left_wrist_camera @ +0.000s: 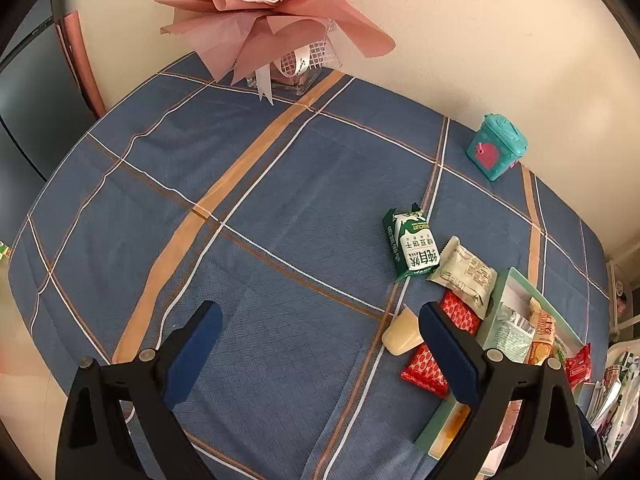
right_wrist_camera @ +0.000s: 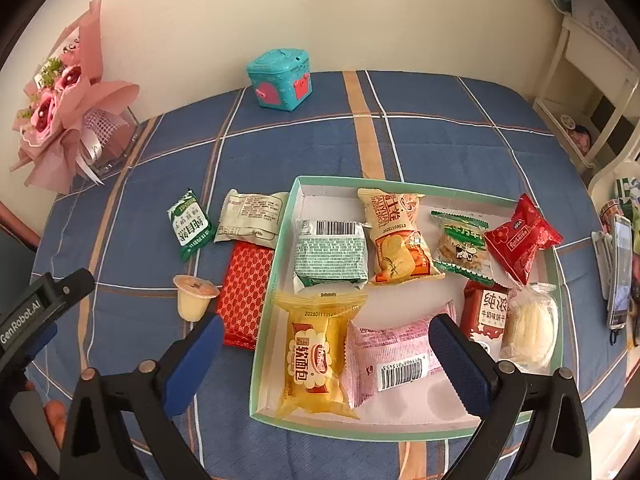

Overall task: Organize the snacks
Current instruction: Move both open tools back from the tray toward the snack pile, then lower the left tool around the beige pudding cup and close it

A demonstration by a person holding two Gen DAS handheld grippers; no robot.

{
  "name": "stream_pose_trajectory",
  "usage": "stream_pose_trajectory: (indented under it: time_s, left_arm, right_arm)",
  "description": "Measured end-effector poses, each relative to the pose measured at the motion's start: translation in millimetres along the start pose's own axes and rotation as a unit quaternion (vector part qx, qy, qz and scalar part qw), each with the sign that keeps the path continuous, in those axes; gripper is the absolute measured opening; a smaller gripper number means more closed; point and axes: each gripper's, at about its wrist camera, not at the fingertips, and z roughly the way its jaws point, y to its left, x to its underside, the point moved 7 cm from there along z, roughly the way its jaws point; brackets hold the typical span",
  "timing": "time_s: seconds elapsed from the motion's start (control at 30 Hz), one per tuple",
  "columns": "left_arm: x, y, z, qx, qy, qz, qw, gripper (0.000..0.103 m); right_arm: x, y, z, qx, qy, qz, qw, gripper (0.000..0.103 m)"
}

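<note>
A shallow box with a green rim (right_wrist_camera: 400, 184) lies on the blue checked cloth and holds several snack packets. My right gripper (right_wrist_camera: 326, 324) hangs open above its near end, over a yellow bread packet (right_wrist_camera: 312, 360) and a pink packet (right_wrist_camera: 392, 356), with nothing between the fingers. Left of the box lie a green biscuit packet (right_wrist_camera: 190, 228), a beige packet (right_wrist_camera: 250, 218), a red patterned packet (right_wrist_camera: 244, 292) and a jelly cup (right_wrist_camera: 194, 296). My left gripper (left_wrist_camera: 320, 310) is open over bare cloth, with the jelly cup (left_wrist_camera: 402, 336) just beside its right finger.
A pink bouquet in a glass vase (left_wrist_camera: 276, 20) stands at the far side by the wall. A teal toy box (right_wrist_camera: 280, 80) sits near the back edge. A phone (right_wrist_camera: 620, 272) and clutter lie off the table's right side, by a white shelf (right_wrist_camera: 580, 100).
</note>
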Motion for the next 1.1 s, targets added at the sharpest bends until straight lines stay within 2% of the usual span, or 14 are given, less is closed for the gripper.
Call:
stream_pose_trajectory:
  time_s: [0.3, 0.6, 0.8, 1.1]
  left_arm:
    - [-6.2, -7.2, 11.8, 0.008, -0.003, 0.016, 0.9998, 0.099]
    - [-19.7, -18.9, 20.2, 0.023, -0.029, 0.031, 0.9988, 0.099]
    - [-16.6, -27.2, 37.3, 0.047, 0.000, 0.032, 0.9984, 0.099]
    - [8.1, -46.7, 71.7, 0.073, 0.077, 0.041, 0.9935, 0.099]
  right_arm:
    - [-5.6, 7.9, 11.6, -0.001, 0.000, -0.007, 1.000, 0.103]
    - [-13.3, 21.9, 25.1, -0.001, 0.004, -0.022, 1.000, 0.103]
    - [-14.3, 27.9, 34.7, -0.004, 0.016, -0.026, 1.000, 0.103]
    - [-6.3, 23.2, 49.2, 0.013, 0.043, -0.031, 0.999, 0.103]
